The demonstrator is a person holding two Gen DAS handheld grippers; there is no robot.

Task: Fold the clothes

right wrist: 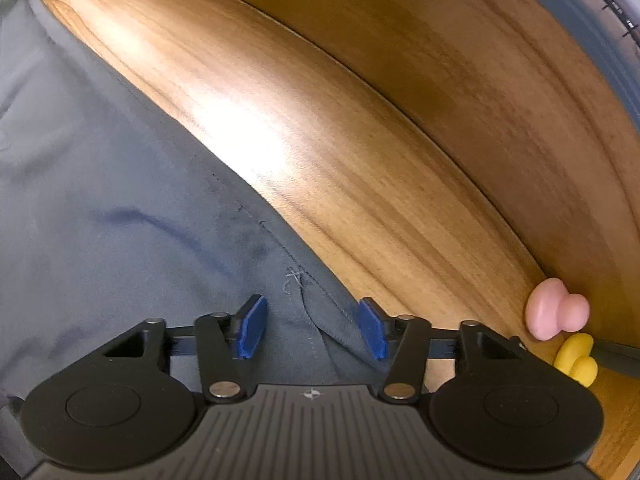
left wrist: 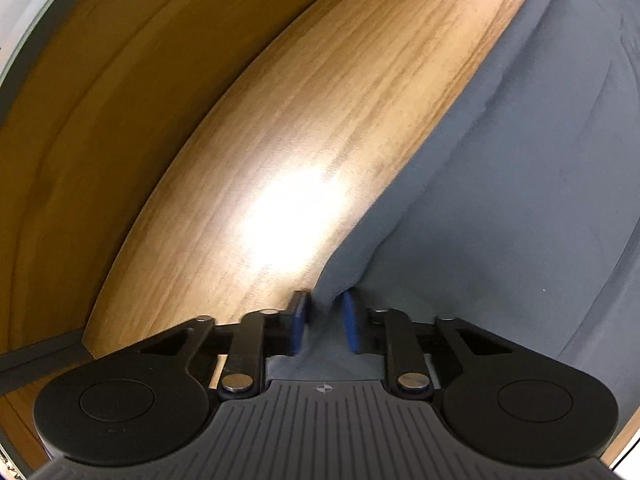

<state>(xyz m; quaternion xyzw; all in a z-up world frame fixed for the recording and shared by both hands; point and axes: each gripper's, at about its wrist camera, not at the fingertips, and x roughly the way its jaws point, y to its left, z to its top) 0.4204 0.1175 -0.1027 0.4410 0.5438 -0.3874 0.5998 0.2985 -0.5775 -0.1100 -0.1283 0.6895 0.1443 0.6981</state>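
A grey garment (left wrist: 500,184) lies on a wooden table (left wrist: 260,140) and fills the right of the left wrist view. My left gripper (left wrist: 325,312) is shut on its pinched edge, blue pads close together around the fold. In the right wrist view the same grey garment (right wrist: 100,200) covers the left half, with a stitched hem running diagonally. My right gripper (right wrist: 314,328) is open, its blue pads astride the hem, cloth lying between them without being pinched.
The wooden table (right wrist: 360,140) shows bare beyond the cloth in both views. A pink rounded object (right wrist: 556,314) and a yellow one (right wrist: 576,358) sit at the table's edge on the right. The table edge curves across the left wrist view's left side.
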